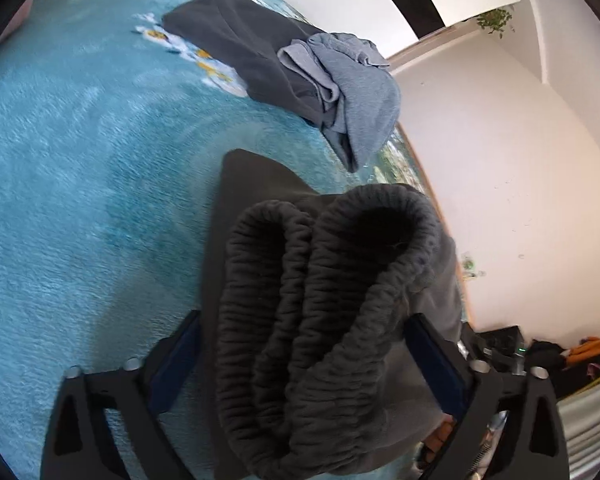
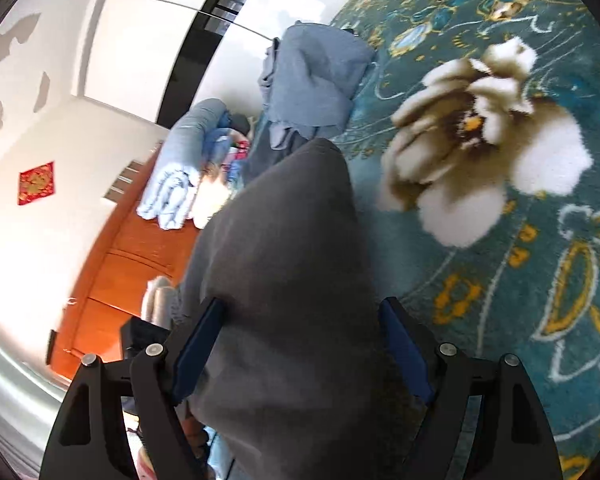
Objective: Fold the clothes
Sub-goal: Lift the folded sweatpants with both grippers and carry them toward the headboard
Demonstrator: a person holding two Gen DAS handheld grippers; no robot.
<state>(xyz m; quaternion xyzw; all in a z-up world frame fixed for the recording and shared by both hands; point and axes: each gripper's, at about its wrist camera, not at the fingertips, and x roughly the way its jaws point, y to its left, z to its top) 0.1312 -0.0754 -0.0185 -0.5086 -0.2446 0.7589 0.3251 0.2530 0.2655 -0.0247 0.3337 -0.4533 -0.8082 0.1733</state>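
Here your left gripper (image 1: 304, 364) and right gripper (image 2: 300, 344) each pinch the dark grey fleece trousers (image 1: 324, 320) above open teal carpet (image 1: 80, 200), near its right edge.

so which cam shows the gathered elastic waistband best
The left wrist view: the ribbed waistband bunches up between that gripper's fingers, folds clearly visible. The right wrist view shows only smooth dark grey fabric, no elastic.

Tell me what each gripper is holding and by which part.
Left gripper holds the dark grey pants by the bunched elastic waistband. Right gripper holds dark grey fabric, apparently the same garment; which part cannot be told.
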